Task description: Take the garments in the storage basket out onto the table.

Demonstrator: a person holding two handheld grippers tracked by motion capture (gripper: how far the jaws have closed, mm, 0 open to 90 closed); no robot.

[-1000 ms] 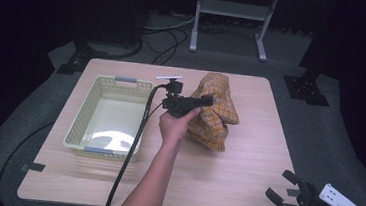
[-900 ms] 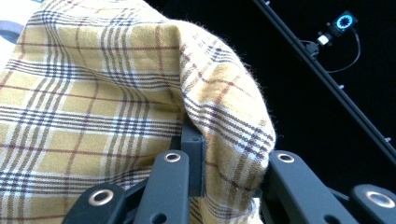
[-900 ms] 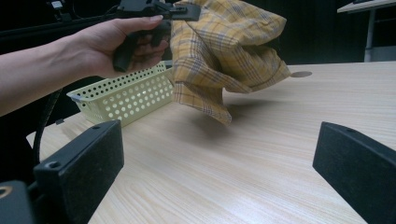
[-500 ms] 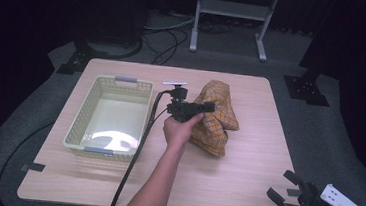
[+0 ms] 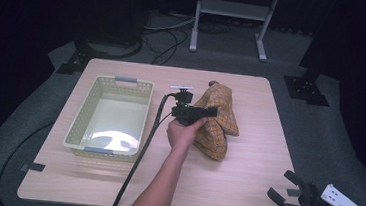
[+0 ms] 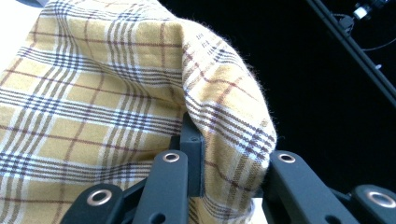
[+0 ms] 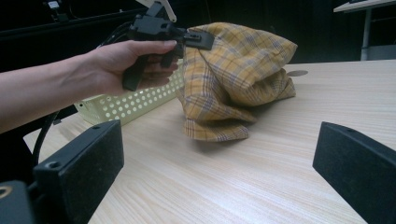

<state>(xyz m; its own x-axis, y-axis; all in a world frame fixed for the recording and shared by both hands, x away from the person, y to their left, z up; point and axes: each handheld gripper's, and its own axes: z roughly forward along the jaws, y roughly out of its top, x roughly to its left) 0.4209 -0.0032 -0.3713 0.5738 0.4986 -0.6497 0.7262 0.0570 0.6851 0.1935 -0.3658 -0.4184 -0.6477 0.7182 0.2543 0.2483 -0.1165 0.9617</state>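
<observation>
High view: yellow plaid cloth (image 5: 217,121) bunched in a heap just right of centre frame, on the wooden counter (image 5: 245,173). Left gripper (image 5: 209,112) at centre frame, held in a hand (image 5: 182,134), jaws clamped on a fold at the cloth's upper left side. Black cable (image 5: 142,152) trailing from the gripper down toward the bottom edge of the frame. Pale yellow perforated basket (image 5: 79,124) left of centre, just beside the hand and apart from the cloth. Right gripper (image 5: 284,187) at the lower right corner of the frame, over the counter's near right edge, well apart from the cloth, jaws spread with nothing between them.

Left gripper view: plaid cloth (image 6: 93,102) across the left and centre of the frame, a fold of it pinched between the two black jaws rising from the bottom edge. Dark background at right.

Right gripper view: two black jaws at the lower left and lower right of the frame, wide apart, bare counter (image 7: 224,182) between them. Cloth (image 7: 233,74) at upper centre, slumped on the counter with its top fold lifted. Left gripper (image 7: 198,39) at upper left, closed on that fold. Basket (image 7: 135,105) behind the hand (image 7: 126,63), at left.
</observation>
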